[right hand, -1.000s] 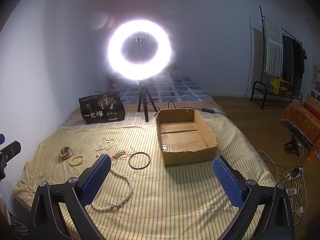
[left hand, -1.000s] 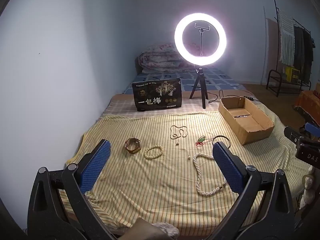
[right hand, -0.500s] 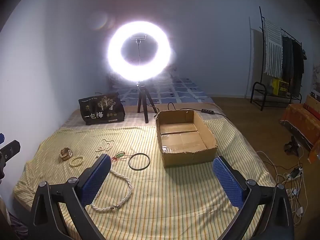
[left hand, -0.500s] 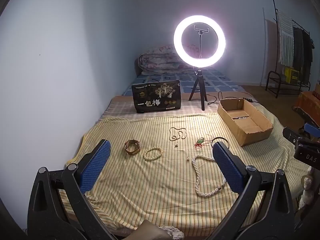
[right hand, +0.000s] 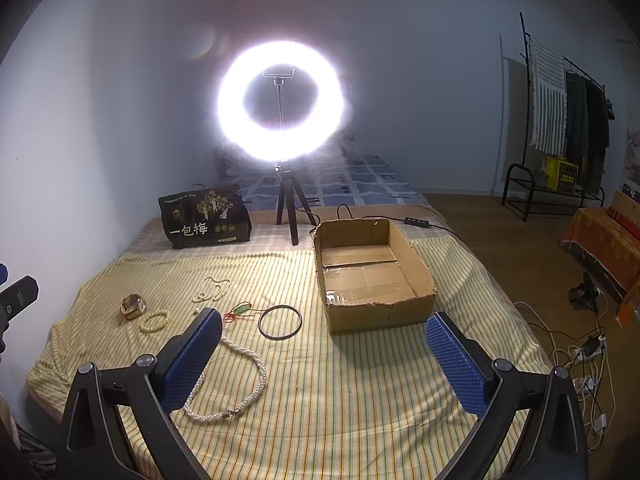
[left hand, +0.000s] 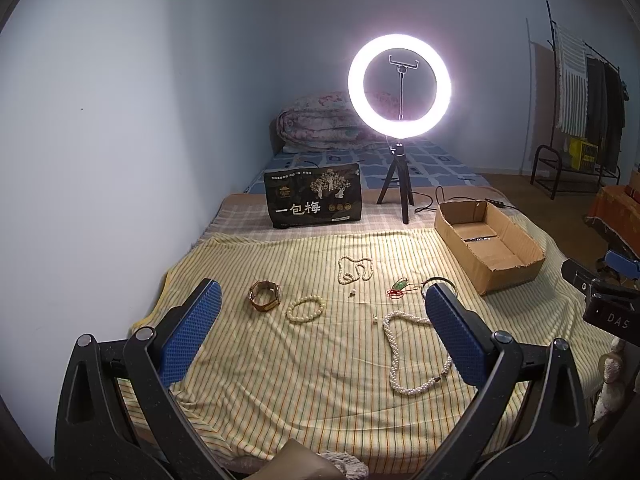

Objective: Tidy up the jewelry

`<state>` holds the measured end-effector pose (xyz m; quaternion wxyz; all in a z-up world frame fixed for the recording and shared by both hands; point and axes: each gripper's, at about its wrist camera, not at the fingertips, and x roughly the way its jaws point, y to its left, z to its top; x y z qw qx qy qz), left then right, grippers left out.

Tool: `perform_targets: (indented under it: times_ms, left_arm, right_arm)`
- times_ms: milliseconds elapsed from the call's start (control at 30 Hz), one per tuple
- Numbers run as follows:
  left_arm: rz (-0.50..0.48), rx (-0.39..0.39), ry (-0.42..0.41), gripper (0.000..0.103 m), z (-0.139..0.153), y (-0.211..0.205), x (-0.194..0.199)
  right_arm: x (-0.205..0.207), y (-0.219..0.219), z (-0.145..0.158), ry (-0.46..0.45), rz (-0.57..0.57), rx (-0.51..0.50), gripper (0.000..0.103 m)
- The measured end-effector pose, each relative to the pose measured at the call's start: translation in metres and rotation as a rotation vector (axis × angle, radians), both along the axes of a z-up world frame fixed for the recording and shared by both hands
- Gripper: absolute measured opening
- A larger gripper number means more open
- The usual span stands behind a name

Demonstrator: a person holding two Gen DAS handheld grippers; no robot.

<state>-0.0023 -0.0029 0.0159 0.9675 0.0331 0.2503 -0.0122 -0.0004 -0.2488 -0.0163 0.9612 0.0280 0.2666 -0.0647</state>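
Note:
Jewelry lies spread on a yellow striped cloth (left hand: pixel 320 392): a gold watch (left hand: pixel 264 295), a bead bracelet (left hand: pixel 305 309), a small bead necklace (left hand: pixel 354 269), a green pendant on red cord (left hand: pixel 400 286), a black ring (right hand: pixel 279 321) and a long pearl necklace (left hand: pixel 404 354). An open cardboard box (right hand: pixel 372 272) stands at the right. My left gripper (left hand: pixel 320 312) hovers open, well short of the pieces. My right gripper (right hand: pixel 324 332) is open too, in front of the box, holding nothing. The right gripper's blue pad hides part of the pearl necklace (right hand: pixel 240 380).
A lit ring light on a tripod (left hand: pixel 400 88) and a black printed bag (left hand: pixel 314 196) stand behind the cloth. A wall runs along the left. Cables and a power strip (right hand: pixel 584 356) lie on the floor at right, with a clothes rack (right hand: pixel 568 120) beyond.
Both views have shifted very slightly; the jewelry and box sit a little higher in the frames. Both grippers stay open and nothing was touched.

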Motion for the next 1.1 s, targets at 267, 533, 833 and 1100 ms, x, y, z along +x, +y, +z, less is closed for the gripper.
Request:
perform_targets:
  times_ms: [267,533,833,1100]
  left_arm:
    - [0.001,-0.004,-0.001,0.103,0.0016,0.0004,-0.0009]
    - [-0.001,-0.002,-0.002,0.103,0.001,0.0002,-0.0022]
    - [-0.005,-0.003,0.004,0.103,-0.0009,-0.0025,-0.0024]
    - [-0.006,-0.004,0.005,0.103,-0.0048,-0.0026,-0.0023]
  right_arm:
    - [0.0002,0.001,-0.001,0.0,-0.001,0.0,0.103]
    - [0.0002,0.001,-0.0021,0.004,0.0,0.002,0.103]
    - [-0.0006,-0.0004,-0.0058,0.011,-0.003,0.009,0.103]
    - [0.0036,-0.0015,-0.0077,0.025,-0.005,0.012,0.103]
